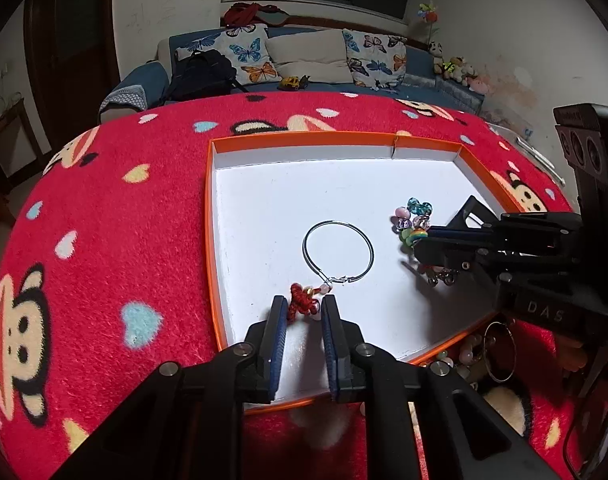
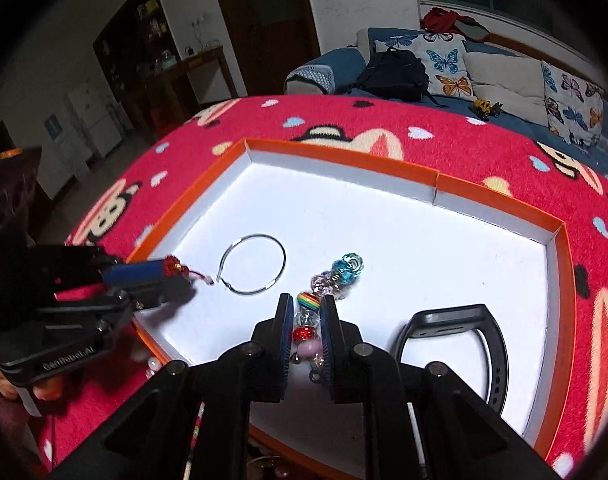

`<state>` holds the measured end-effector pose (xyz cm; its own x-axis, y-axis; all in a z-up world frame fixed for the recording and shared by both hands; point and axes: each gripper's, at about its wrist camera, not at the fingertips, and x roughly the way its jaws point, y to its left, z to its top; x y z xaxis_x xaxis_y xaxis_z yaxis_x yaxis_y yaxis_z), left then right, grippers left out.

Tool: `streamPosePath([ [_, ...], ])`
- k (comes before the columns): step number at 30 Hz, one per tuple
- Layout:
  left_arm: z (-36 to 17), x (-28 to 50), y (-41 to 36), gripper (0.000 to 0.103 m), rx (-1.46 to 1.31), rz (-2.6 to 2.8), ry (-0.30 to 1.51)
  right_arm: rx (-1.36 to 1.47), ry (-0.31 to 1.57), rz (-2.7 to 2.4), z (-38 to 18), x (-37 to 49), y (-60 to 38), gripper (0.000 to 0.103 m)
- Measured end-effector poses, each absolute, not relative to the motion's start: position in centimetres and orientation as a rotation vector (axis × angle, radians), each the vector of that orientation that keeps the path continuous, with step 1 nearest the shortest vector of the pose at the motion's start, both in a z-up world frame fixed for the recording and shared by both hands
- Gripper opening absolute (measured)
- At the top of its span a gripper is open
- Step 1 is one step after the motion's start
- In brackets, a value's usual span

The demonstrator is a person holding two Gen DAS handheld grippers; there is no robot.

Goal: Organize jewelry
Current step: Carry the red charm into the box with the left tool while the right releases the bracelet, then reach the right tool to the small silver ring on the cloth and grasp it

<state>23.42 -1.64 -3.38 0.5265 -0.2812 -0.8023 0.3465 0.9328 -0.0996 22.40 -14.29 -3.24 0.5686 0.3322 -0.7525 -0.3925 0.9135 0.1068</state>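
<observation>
Placing in tray | left gripper loosening around red knot charm, six o'clock | right gripper clamps bead bracelet, three o'clock | next: release, withdraw

"DAS" stands in raised letters on the black body of the right gripper; "GenRobot.AI" in pale print on the left gripper body (last letters faint).

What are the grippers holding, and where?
Right gripper pinches the beaded bracelet at its middle beads. Left gripper straddles the red knot charm; grip unclear.
</observation>
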Motion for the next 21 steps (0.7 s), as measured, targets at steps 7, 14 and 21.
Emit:
streamPosePath([
  [7,-2.6,22.8,-2.0,0.046,0.094,-0.369,0.918,-0.084,0.863,0.417,-2.9,22.1,-14.8,0.046],
  [14,-1.2,21.2,-1.3,0.046,0.068,-0.362,0.880,-0.101,0.834,0.428,-1.4,20.1,-15.6,0.046],
  [21,0.3,18.2,-0.4,0.047,0.035,-0.365,0.840,-0.091,0.800,0.425,-0.4,16.3,-17.7,0.046],
])
